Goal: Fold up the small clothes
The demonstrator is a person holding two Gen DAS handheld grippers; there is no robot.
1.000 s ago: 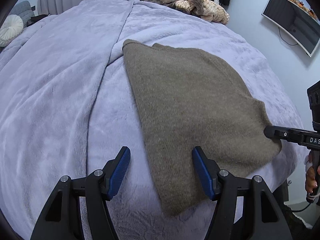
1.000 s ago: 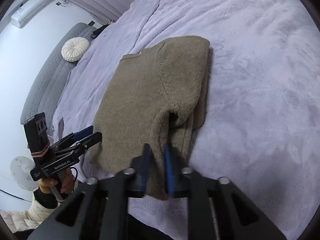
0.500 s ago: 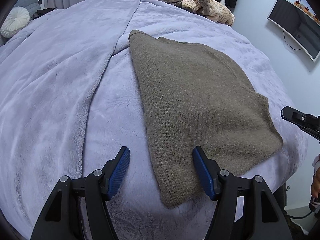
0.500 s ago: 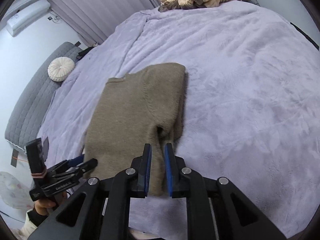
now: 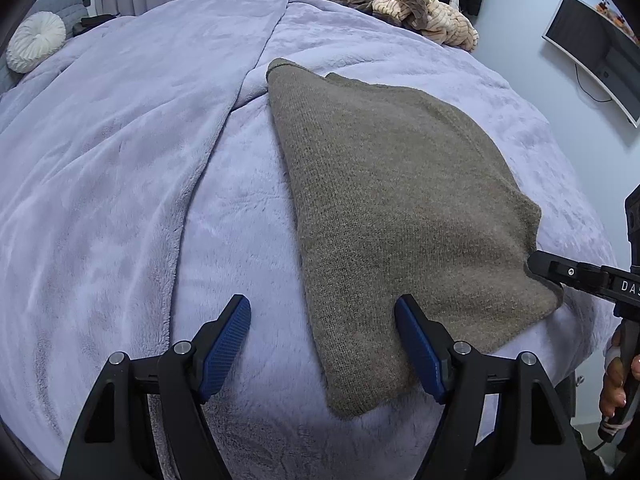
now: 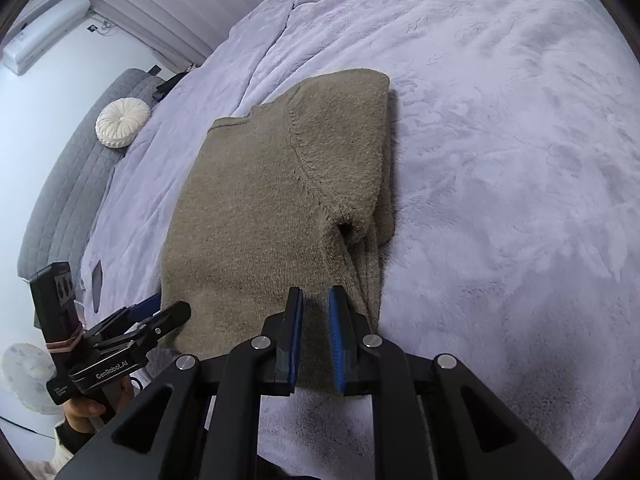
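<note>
olive knit sweater [image 5: 392, 200], folded, lies flat on lavender blanket [image 5: 120, 168] near the bed's front edge. left tongs [image 5: 322, 344] wide and opening, sweater's near corner between the pads, not pinched. right tongs [image 6: 316, 336] nearly closed over the sweater's near edge; cannot tell if gripping.

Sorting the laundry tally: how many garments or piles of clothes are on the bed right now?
2: an olive-brown sweater folded near the bed's front edge, and a heap of tan knitwear at the far end. The heap may hold several pieces.
</note>
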